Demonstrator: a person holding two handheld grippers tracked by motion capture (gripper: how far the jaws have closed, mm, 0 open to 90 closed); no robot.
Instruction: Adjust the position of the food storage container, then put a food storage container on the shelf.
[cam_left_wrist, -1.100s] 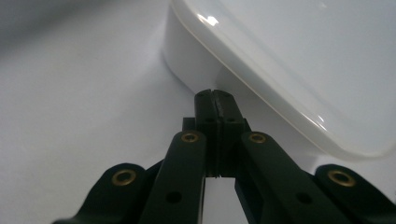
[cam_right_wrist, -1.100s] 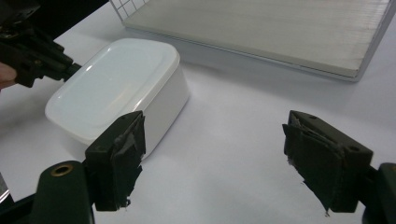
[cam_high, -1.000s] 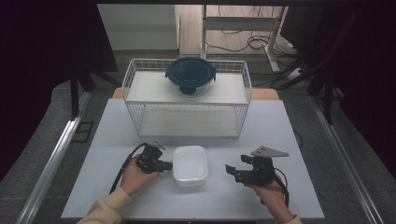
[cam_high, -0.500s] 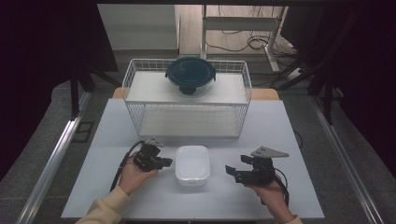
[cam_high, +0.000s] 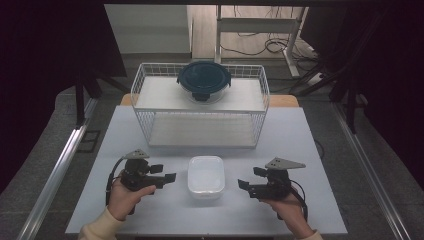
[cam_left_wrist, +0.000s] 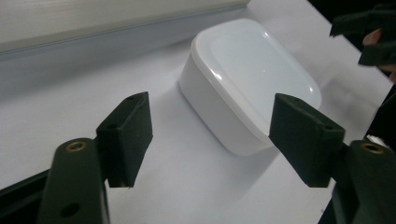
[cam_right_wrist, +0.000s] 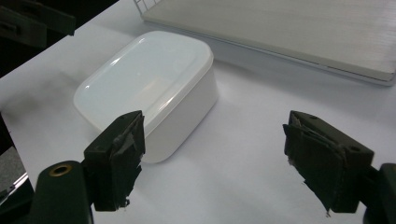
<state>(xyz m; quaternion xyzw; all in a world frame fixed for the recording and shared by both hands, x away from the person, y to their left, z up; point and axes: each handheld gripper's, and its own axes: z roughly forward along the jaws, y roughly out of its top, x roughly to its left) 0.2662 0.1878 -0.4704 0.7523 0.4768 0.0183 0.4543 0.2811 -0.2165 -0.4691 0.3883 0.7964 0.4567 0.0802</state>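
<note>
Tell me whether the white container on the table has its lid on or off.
On. The white container has its lid seated flush all round its rim in both gripper views, with no gap showing; contents cannot be told.

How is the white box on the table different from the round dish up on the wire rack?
The white box is rectangular with rounded corners; the round dish is circular. The box is white all over, lid included, while the dish has a dark blue lid over what looks like a clear bowl. The box sits on the table between the two tools; the dish sits on the wire rack. Both are lidded.
</note>
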